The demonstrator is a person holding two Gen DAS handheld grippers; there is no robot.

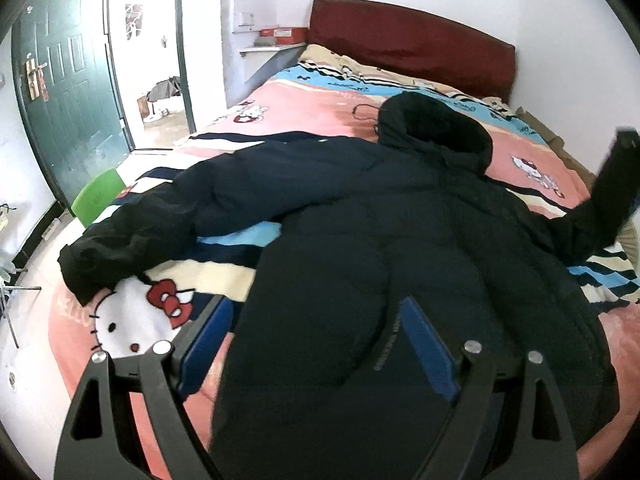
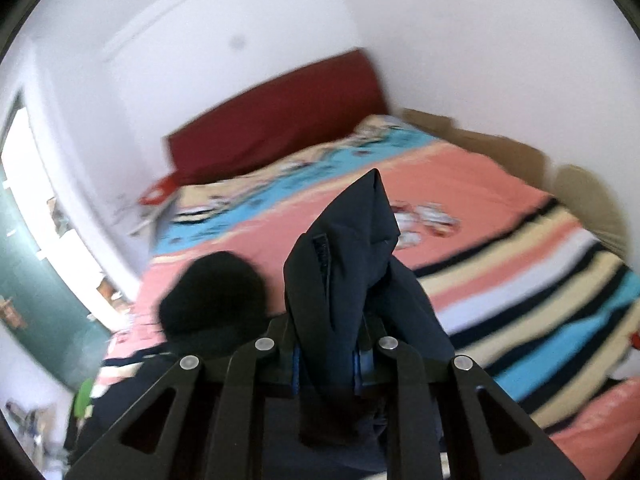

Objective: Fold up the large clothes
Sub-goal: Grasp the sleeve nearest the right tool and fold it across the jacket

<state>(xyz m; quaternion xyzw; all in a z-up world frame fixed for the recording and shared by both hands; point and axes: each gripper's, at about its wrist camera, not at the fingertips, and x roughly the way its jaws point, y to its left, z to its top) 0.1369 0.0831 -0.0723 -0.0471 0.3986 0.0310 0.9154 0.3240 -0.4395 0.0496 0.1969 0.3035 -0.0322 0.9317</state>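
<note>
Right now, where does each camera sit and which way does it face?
Left wrist: behind the open left tool, low over the jacket, facing the headboard.
Right wrist: behind the right tool, shut on the raised sleeve, facing the headboard.
Shared: jacket hood, bedspread, headboard.

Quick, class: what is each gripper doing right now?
Left gripper: open, above the dark jacket, holding nothing.
Right gripper: shut on the jacket's sleeve.
</note>
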